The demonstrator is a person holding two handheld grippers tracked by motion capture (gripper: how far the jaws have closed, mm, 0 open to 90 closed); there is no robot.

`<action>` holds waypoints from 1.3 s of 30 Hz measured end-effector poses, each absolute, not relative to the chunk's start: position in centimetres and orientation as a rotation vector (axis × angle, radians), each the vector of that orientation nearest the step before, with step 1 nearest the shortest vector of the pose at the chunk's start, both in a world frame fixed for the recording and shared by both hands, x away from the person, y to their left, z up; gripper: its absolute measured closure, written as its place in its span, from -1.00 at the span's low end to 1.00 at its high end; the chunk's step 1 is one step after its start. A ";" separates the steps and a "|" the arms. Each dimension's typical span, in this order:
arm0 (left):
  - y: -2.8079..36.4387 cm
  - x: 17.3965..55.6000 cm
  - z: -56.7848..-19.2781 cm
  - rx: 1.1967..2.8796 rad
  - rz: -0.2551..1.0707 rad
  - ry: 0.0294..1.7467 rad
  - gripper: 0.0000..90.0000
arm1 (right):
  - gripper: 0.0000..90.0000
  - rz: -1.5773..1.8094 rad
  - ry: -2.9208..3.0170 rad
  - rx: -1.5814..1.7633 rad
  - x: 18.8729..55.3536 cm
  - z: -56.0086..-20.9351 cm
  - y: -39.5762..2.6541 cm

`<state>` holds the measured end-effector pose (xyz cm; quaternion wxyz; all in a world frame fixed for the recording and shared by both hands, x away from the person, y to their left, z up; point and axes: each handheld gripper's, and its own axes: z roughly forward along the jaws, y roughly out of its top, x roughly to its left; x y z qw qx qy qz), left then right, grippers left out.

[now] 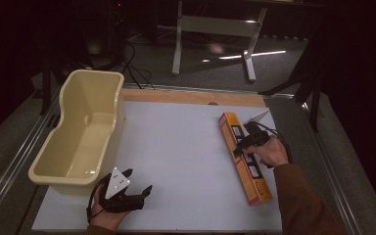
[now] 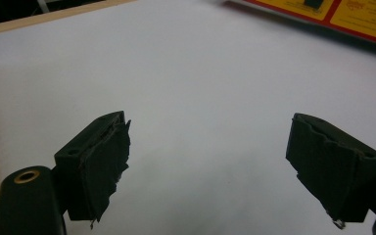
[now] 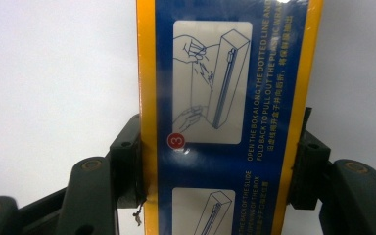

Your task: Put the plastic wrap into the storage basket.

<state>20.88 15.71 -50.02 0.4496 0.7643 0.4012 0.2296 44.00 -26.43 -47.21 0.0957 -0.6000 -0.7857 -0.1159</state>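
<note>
A cream tub point(image 1: 78, 132) sits far left on the white board point(image 1: 176, 147); the long yellow box point(image 1: 245, 156) lies right, clamped across its width by the right gripper point(image 1: 242, 142), while the left gripper point(image 1: 129, 188) rests near, jaws apart and empty. Held off-centre, the box could tip or slip if lifted. Its blue panel reads "OPEN THE BOX ALONG THE DOTTED LINE", step 3.

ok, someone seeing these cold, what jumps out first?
Probably the long orange-yellow box lying on the right of the white table, with the right gripper clamped across its width; in the right gripper view its blue instruction panel sits between the jaws. Next, the big cream tub at the table's left edge looks empty. The left gripper waits open over bare table near the front-left.
</note>
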 end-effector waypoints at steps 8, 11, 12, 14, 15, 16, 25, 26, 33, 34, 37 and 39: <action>15.8 20.9 -50.0 1.889 0.567 0.992 -0.64 | -0.13 -0.477 -2.352 -1.709 42.7 -46.0 -23.3; 15.7 20.9 -50.0 1.886 0.569 0.990 -0.64 | -0.13 -0.516 -2.369 -1.674 42.2 -45.3 -21.7; 15.7 20.8 -50.0 1.884 0.570 0.991 -0.64 | -0.13 -0.539 -2.366 -1.664 42.0 -44.9 -21.2; 15.8 20.9 -50.0 1.881 0.569 0.992 -0.64 | -0.13 -0.590 -2.370 -1.637 41.7 -44.4 -20.2; 15.8 20.9 -50.0 1.880 0.569 0.994 -0.64 | -0.13 -0.617 -2.369 -1.626 41.5 -44.0 -19.6; 15.8 20.8 -50.0 1.880 0.569 0.994 -0.64 | -0.13 -0.644 -2.370 -1.617 41.2 -43.7 -19.1; 15.9 20.8 -49.9 1.879 0.572 0.988 -0.64 | -0.13 -0.866 -2.295 -1.572 40.5 -41.7 -15.4; 15.9 20.8 -49.9 1.877 0.572 0.988 -0.64 | -0.13 -0.881 -2.279 -1.569 40.5 -41.6 -15.1; 15.9 20.7 -49.9 1.871 0.574 0.990 -0.64 | -0.13 -0.992 -2.151 -1.530 40.8 -40.7 -13.0; 15.9 20.7 -49.8 1.873 0.575 0.989 -0.64 | -0.13 -1.004 -2.144 -1.524 40.9 -40.5 -12.7; 15.8 20.7 -49.9 1.878 0.577 0.982 -0.64 | -0.13 -1.034 -2.128 -1.514 41.1 -39.7 -11.8; 15.8 20.6 -49.8 1.879 0.579 0.979 -0.64 | -0.13 -1.056 -2.109 -1.502 41.2 -39.3 -11.3</action>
